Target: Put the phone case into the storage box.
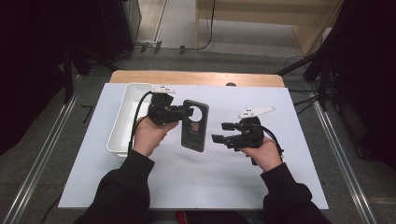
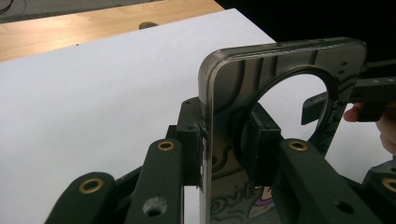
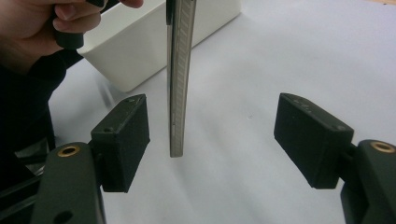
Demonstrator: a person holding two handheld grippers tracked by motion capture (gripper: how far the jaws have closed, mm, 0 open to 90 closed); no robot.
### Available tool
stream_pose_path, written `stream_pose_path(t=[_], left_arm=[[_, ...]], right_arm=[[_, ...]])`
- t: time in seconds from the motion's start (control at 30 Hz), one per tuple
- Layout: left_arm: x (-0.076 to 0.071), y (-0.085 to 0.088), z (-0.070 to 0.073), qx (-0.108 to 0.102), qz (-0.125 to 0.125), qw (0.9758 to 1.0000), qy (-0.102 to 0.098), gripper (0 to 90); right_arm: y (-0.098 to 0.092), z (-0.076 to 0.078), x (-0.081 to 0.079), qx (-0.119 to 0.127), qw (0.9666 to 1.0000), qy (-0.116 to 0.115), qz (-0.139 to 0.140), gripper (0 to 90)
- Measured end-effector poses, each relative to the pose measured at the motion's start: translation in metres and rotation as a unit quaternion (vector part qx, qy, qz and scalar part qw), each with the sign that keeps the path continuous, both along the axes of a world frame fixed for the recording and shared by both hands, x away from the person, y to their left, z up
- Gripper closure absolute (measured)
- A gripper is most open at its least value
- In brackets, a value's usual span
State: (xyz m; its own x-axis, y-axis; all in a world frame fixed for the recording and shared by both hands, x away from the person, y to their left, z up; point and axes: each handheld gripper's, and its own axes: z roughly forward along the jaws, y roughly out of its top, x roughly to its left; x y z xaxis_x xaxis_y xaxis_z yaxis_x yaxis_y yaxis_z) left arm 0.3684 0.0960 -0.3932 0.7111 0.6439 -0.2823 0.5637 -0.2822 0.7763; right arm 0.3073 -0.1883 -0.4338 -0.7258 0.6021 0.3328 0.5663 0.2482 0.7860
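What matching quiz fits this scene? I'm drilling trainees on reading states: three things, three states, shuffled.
Things:
1. left tool
2. right tool
3. white bin

States:
A. rests on the white sheet, left of the case
B. clamped on the dark phone case
C. jaws apart, nothing pressed between them

Pairs: 1-B, 2-C, 3-A

A white bin [image 1: 122, 122] sits at the left edge of the white mat [image 1: 187, 182]; behind, wooden tabletop [image 1: 196, 77], perhaps a knot there.
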Motion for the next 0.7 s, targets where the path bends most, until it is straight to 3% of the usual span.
stream_pose_path(t=[0.07,0.7], left_arm=[[0.0,0.0,0.0,0.0,-0.002,1.0,-0.001,70.6],[-0.002,0.005,0.008,-0.001,-0.005,1.0,-0.005,70.5]], right_arm=[[-0.003,-0.001,-0.003,0.008,1.0,0.002,-0.002,25.5],[-0.018,-0.024,-0.031,-0.015,0.9999,-0.008,-0.001,25.5]])
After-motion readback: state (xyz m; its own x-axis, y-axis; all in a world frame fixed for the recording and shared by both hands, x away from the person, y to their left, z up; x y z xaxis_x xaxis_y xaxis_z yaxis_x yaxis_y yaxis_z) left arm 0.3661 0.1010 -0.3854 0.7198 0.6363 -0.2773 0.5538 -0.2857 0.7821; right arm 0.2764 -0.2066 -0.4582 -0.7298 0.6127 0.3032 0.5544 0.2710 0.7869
